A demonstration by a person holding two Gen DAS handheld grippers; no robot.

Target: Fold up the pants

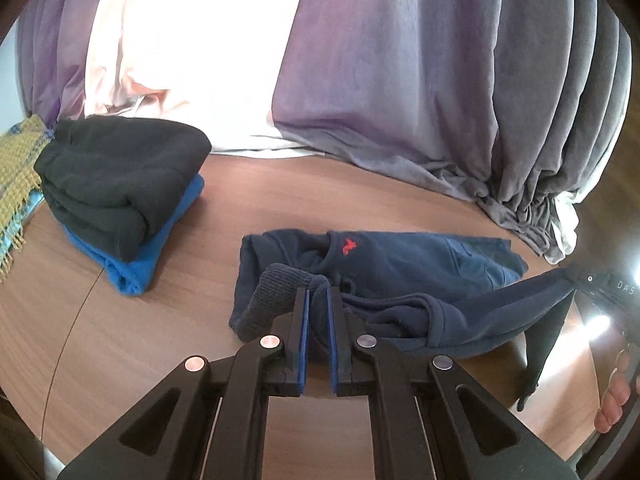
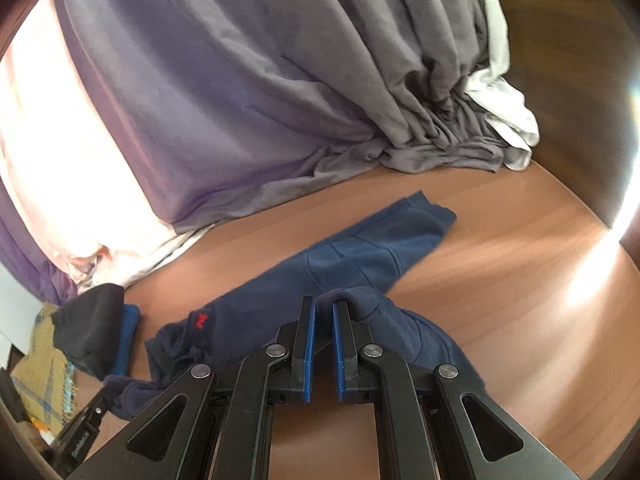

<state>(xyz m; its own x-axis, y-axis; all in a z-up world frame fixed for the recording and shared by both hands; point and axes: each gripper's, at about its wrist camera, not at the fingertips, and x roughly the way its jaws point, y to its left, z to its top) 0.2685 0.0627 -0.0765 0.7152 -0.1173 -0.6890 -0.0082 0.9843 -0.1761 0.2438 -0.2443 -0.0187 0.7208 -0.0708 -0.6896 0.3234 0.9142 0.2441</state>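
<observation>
Navy fleece pants (image 1: 400,260), ribbed cuff pinched in left claw (image 1: 318,294), right claw (image 2: 324,308) clamping fold

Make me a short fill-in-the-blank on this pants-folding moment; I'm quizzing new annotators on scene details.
1. The small logo stitched on the navy sweatpants is coloured ____.
2. The left gripper is shut on the sweatpants' ribbed ____.
3. In the folded stack, the black garment lies on top of a bright ____ one.
4. The right gripper is ____ on a fold of the sweatpants.

Missing words: red; cuff; blue; shut
</observation>
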